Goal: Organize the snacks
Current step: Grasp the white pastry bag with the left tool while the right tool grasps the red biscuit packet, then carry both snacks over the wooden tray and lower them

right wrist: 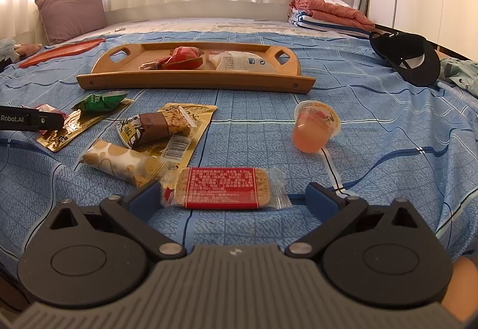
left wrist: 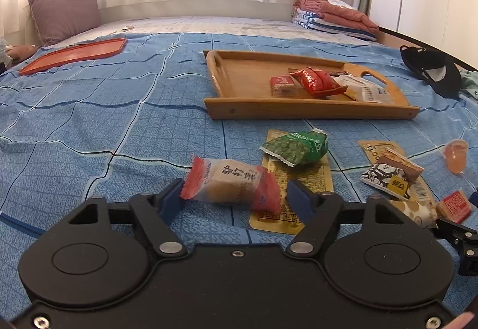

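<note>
fingers of left gripper (left wrist: 234, 199) apart round pink-ended candy (left wrist: 231, 184); right gripper (right wrist: 234, 199) spread past cracker pack (right wrist: 224, 188) ends (bare blanket (right wrist: 373, 119) rightward).

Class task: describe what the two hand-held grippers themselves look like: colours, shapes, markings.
The left hand-held gripper has a black body with two round discs, black linkage arms, silver pivots and blue fingertip pads. The right hand-held gripper matches, but its centre is ribbed grey.

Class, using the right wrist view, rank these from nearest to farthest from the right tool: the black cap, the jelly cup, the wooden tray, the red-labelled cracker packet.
1. Red-labelled cracker packet: between the fingers of the open right tool.
2. Jelly cup: ahead, slightly right, on its side.
3. Wooden tray: farther ahead, centre-left.
4. Black cap: far right; close to the tray's depth, so this order is uncertain.
</note>
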`<state>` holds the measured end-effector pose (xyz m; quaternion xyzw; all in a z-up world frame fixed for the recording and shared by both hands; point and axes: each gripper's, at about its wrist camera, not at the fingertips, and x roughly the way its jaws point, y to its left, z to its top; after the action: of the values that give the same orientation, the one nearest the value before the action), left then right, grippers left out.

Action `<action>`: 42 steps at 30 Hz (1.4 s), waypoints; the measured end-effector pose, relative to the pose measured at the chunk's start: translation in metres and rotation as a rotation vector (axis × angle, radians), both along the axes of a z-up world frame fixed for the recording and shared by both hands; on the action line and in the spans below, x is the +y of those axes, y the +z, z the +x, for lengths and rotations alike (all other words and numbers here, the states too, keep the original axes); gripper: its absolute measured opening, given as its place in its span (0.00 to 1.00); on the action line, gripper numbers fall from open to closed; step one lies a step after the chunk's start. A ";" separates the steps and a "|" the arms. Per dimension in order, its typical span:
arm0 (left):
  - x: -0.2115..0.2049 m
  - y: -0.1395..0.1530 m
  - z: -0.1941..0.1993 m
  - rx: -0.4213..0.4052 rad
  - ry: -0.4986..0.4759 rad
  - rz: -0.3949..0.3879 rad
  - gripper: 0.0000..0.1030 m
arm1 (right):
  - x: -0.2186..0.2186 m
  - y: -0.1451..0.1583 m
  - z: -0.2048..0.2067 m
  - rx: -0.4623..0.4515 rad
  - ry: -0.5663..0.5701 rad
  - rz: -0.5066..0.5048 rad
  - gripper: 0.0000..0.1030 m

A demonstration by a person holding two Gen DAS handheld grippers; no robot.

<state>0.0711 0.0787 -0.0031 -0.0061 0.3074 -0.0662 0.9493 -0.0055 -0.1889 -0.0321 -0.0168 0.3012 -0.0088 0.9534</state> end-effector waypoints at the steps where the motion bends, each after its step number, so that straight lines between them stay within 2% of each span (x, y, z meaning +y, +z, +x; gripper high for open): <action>1: 0.000 0.001 0.000 0.004 0.000 -0.005 0.63 | 0.000 0.000 0.000 0.000 0.000 0.001 1.00; 9: -0.002 0.009 0.000 0.023 0.026 -0.009 0.61 | 0.001 0.005 0.001 0.026 0.012 0.010 1.00; 17: -0.008 0.019 -0.003 0.011 0.020 -0.009 0.61 | 0.002 0.011 -0.003 0.026 0.050 0.024 0.82; 26: -0.016 0.031 -0.006 -0.010 -0.004 -0.007 0.60 | -0.002 0.017 -0.004 0.013 0.061 0.058 0.69; 36: -0.025 0.050 0.004 -0.040 -0.022 0.001 0.59 | -0.005 0.039 -0.003 -0.041 0.084 0.076 0.68; 42: -0.032 0.066 0.026 -0.039 -0.019 -0.015 0.59 | -0.014 0.058 0.015 -0.087 0.085 0.092 0.68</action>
<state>0.0970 0.0471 0.0626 -0.0089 0.2884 -0.0777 0.9543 0.0099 -0.2026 0.0263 0.0145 0.2588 0.0447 0.9648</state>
